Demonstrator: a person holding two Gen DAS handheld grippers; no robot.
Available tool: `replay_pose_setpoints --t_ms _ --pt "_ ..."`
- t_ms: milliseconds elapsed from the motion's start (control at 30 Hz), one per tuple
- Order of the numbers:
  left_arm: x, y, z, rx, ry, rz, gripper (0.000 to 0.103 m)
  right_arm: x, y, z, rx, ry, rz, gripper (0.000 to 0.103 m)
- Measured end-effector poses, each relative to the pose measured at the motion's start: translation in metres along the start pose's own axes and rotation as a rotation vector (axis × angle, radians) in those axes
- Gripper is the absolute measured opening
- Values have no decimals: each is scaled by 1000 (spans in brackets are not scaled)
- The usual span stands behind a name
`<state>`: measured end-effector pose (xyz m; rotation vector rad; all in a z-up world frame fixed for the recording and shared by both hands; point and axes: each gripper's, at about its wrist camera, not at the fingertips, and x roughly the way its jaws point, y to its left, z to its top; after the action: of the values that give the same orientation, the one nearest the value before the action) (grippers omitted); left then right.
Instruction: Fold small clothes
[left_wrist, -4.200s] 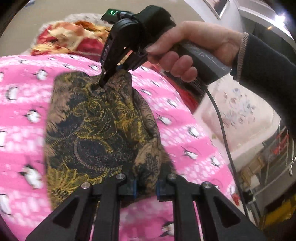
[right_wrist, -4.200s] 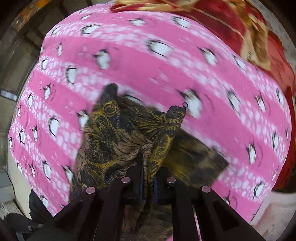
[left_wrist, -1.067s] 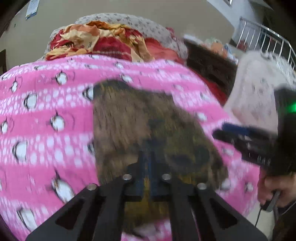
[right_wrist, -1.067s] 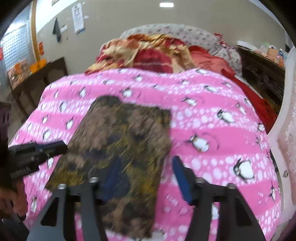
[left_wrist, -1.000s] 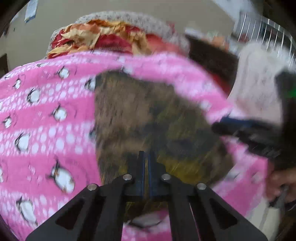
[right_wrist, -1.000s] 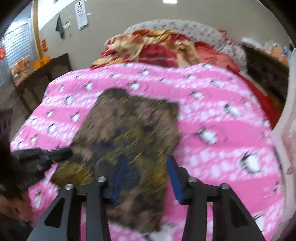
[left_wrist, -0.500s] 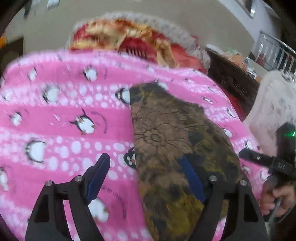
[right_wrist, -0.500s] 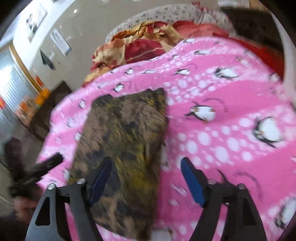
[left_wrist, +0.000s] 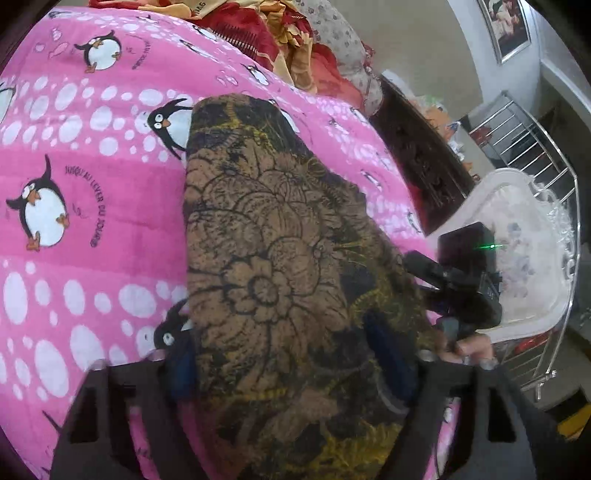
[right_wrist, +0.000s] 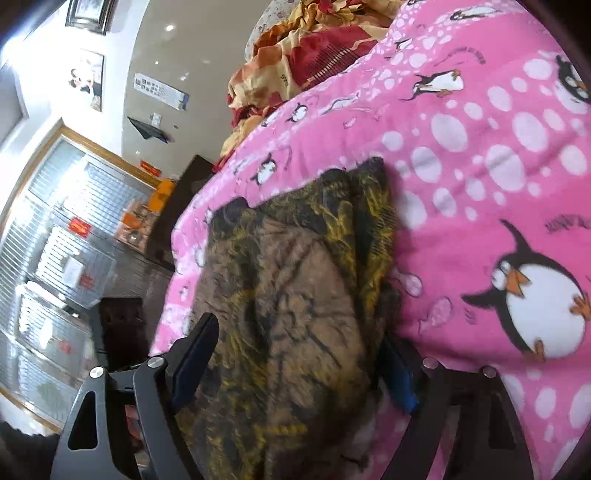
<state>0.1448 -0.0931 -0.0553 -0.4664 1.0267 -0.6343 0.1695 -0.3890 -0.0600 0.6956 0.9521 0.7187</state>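
Folded cloth (left_wrist: 280, 280) between angled-down tongs (left_wrist: 288, 365)

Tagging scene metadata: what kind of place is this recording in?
Most likely a home bedroom: a pink penguin-print blanket covers a bed, red-and-gold bedding is piled at its far end, and framed pictures hang on the wall.

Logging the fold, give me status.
Left gripper closing astride brown-and-yellow floral cloth. Right gripper open astride it. Cloth flat on pink penguin blanket. Nothing blocking.

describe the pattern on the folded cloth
Brown folded cloth with black floral line-work and yellow patches; clearest in the left wrist view.
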Motion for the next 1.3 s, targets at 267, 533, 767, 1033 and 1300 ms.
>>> replay_pose_setpoints --t_ms 267,533,767,1033,1300 --pt "4 16 3 -46 -21 55 36 7 -15 -8 58 -42 -17 36" --pt "-42 8 3 -4 -70 83 18 19 15 -7 22 -24 -75 22" --pt "-105 78 16 -44 -107 170 18 93 54 -4 37 53 -46 21" --pt "-145 132 2 -87 -159 225 19 161 101 0 -57 70 -12 21" --pt "-144 137 -3 -56 -144 318 45 140 77 -4 24 73 -75 36"
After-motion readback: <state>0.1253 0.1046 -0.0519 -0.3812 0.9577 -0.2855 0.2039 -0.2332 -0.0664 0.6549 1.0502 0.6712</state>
